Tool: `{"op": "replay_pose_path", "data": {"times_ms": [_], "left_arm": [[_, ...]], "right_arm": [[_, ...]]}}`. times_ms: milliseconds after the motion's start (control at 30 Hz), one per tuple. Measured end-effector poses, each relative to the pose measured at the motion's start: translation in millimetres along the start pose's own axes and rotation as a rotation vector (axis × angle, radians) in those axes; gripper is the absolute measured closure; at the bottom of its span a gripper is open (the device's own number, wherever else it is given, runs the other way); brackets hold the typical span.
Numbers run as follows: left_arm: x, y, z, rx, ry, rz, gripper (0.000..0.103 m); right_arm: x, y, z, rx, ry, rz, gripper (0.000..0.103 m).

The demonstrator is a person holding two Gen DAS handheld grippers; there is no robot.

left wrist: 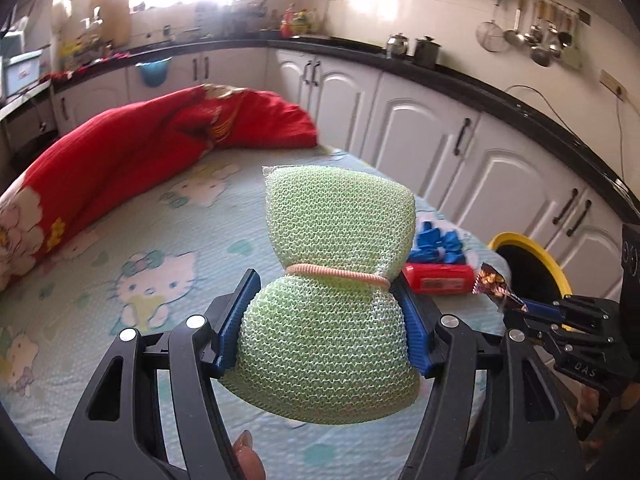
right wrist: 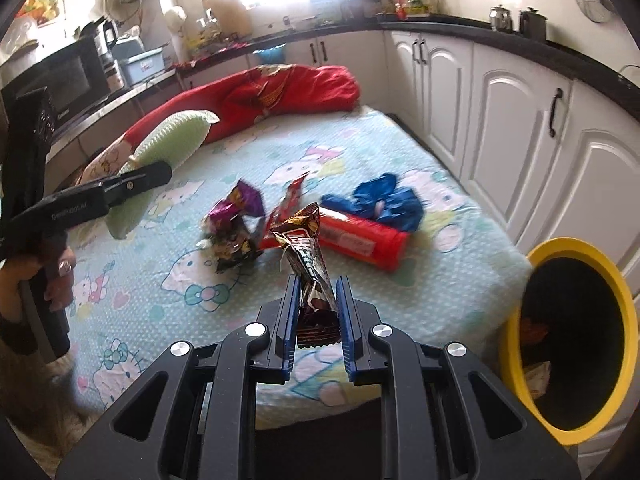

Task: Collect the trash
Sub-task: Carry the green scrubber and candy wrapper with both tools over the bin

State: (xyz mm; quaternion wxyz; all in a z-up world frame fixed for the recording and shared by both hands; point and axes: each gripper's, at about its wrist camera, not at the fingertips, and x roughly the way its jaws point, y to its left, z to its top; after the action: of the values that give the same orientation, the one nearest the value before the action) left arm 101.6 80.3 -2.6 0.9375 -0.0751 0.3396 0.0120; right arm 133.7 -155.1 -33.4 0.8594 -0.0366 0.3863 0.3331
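My left gripper (left wrist: pixel 324 312) is shut on a green mesh sponge (left wrist: pixel 336 280) tied with a pink band, held above the bed; the sponge also shows at the left in the right wrist view (right wrist: pixel 172 136). My right gripper (right wrist: pixel 318 304) is shut on a brown snack wrapper (right wrist: pixel 308 248), held upright above the bed's near edge; the wrapper also shows in the left wrist view (left wrist: pixel 496 284). On the bed lie a purple wrapper (right wrist: pixel 236 220), a red tube (right wrist: pixel 360 240), a small red wrapper (right wrist: pixel 288 204) and crumpled blue plastic (right wrist: pixel 380 202). A yellow-rimmed black bin (right wrist: pixel 576 320) stands right of the bed with some trash inside.
The bed has a Hello Kitty sheet (right wrist: pixel 168 280) and a red quilt (right wrist: pixel 260 96) bunched along its far side. White kitchen cabinets (right wrist: pixel 520 120) with a black countertop run along the right and back. A microwave (right wrist: pixel 60 76) sits at the far left.
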Motion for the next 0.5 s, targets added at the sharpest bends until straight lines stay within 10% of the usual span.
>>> {"op": "replay_pose_path", "data": {"times_ms": [500], "left_arm": [[18.0,-72.9,13.7,0.090,-0.012,-0.109,0.047]], "right_arm": [[-44.6,-67.3,3.4,0.115,-0.093,-0.113,0.085]]}}
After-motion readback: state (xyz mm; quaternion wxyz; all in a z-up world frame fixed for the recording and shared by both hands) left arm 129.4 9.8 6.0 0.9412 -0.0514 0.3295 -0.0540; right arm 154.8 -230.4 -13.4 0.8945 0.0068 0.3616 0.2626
